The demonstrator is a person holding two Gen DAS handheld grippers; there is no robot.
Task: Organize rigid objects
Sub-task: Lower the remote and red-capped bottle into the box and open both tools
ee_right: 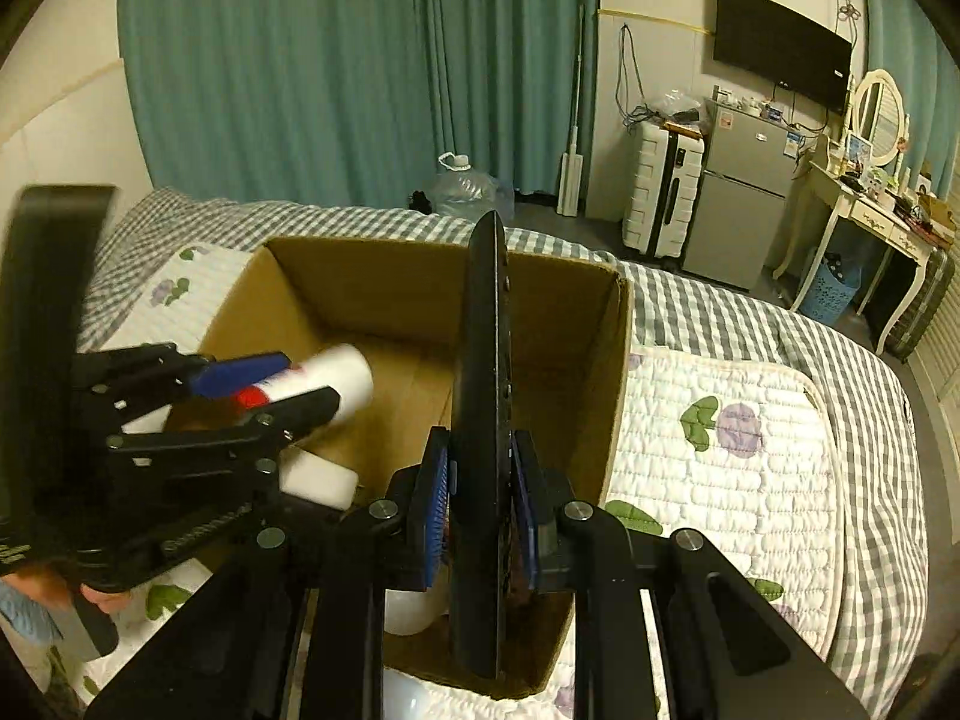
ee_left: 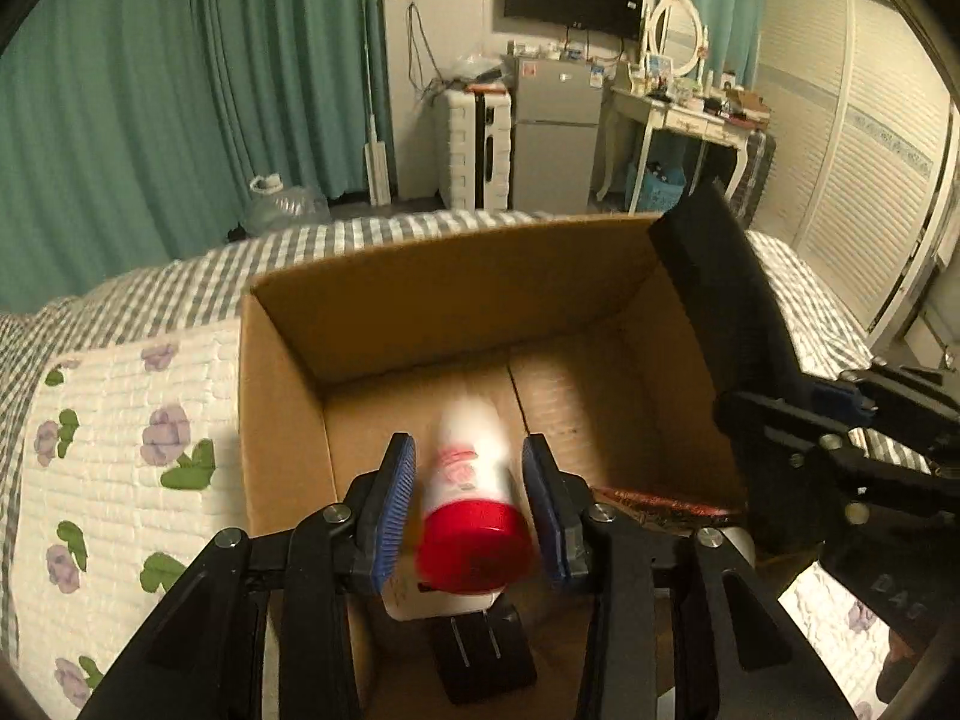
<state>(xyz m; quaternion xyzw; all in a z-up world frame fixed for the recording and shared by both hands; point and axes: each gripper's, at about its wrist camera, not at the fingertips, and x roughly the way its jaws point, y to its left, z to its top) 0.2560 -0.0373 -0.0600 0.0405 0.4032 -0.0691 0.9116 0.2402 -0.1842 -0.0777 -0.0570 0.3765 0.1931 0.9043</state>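
An open cardboard box [ee_left: 456, 294] sits on the bed. My left gripper [ee_left: 471, 510] is open over the box. A white bottle with a red cap [ee_left: 471, 498] is blurred between its blue pads, apart from both. In the right wrist view the same bottle [ee_right: 333, 375] sits between the left gripper's fingers [ee_right: 240, 375] above the box [ee_right: 600, 372]. My right gripper [ee_right: 480, 516] is shut on a flat black device [ee_right: 483, 420], held upright on edge over the box. That black device [ee_left: 720, 300] shows at the right in the left wrist view.
White containers [ee_right: 318, 480] and a small black object [ee_left: 480, 648] lie in the box near its front wall. A floral quilted pad [ee_left: 120, 480] lies on the checked bedcover [ee_right: 780, 324]. A fridge [ee_left: 555, 138], suitcase and dressing table stand beyond the bed.
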